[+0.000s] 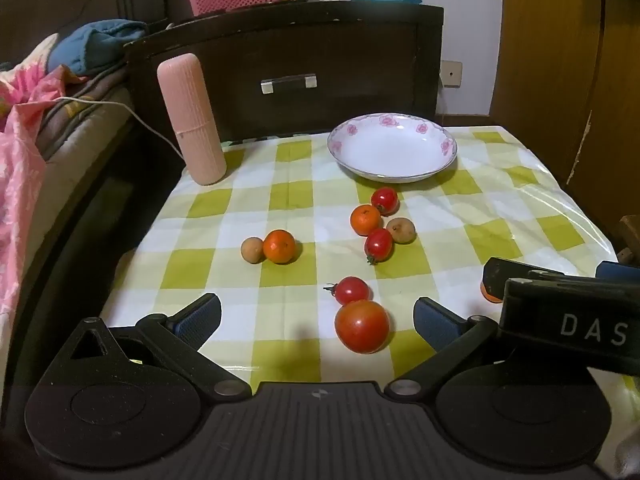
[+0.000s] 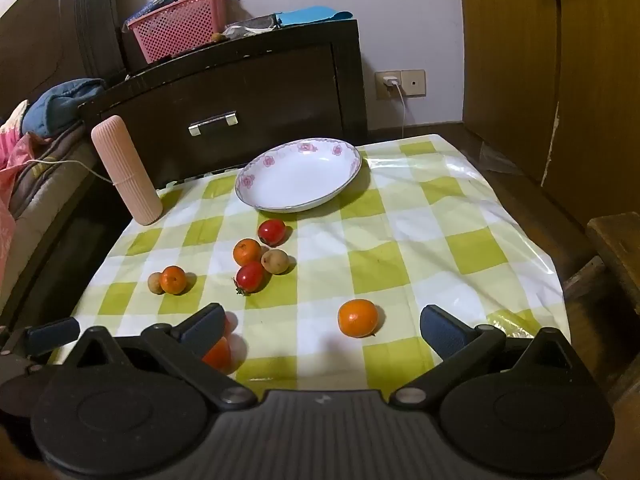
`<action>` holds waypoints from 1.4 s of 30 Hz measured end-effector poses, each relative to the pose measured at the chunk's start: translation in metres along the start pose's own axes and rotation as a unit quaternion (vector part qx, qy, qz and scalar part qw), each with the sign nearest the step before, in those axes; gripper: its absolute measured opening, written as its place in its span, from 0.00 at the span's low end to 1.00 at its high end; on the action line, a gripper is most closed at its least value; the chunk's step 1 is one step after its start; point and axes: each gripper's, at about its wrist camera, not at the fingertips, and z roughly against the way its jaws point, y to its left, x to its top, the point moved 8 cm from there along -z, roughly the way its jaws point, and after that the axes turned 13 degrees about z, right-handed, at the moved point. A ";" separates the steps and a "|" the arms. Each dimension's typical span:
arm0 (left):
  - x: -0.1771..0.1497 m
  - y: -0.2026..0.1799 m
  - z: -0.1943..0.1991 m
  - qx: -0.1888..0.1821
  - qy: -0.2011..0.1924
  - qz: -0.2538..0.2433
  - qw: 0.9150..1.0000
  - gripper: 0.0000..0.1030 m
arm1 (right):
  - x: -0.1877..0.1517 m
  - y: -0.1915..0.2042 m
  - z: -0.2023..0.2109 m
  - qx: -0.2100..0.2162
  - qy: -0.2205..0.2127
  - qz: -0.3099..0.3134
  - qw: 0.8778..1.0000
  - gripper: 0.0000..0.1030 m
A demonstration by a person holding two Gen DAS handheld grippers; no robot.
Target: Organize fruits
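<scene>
A white plate with pink flowers point(image 1: 432, 136) point(image 2: 256, 168) stands empty at the back of the checked tablecloth. Several small fruits lie in front of it: tomatoes, oranges and brown longans. My left gripper point(image 1: 316, 320) is open and empty, with a large tomato point(image 1: 361, 325) and a small tomato point(image 1: 351, 289) between its fingers. My right gripper point(image 2: 320, 326) is open and empty, with an orange point(image 2: 357, 317) between its fingers. The large tomato point(image 2: 218, 354) is partly hidden behind the right gripper's left finger.
A tall pink ribbed case point(image 1: 192, 118) point(image 2: 128, 170) stands at the table's back left corner. A dark wooden drawer unit point(image 1: 288, 80) stands behind the table, a bed with blankets point(image 1: 24, 128) to the left, and a wooden door point(image 2: 560, 60) to the right.
</scene>
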 end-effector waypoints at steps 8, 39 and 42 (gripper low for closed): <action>-0.006 0.004 0.000 0.005 0.015 0.004 1.000 1.00 | -0.004 0.000 -0.002 -0.001 0.012 -0.006 1.000 1.00; -0.013 0.021 -0.016 0.042 0.055 0.002 0.998 1.00 | -0.017 0.003 -0.013 -0.010 0.046 0.002 0.999 1.00; -0.014 0.022 -0.018 0.046 0.056 0.003 0.997 1.00 | -0.017 0.002 -0.014 -0.010 0.048 0.002 0.999 1.00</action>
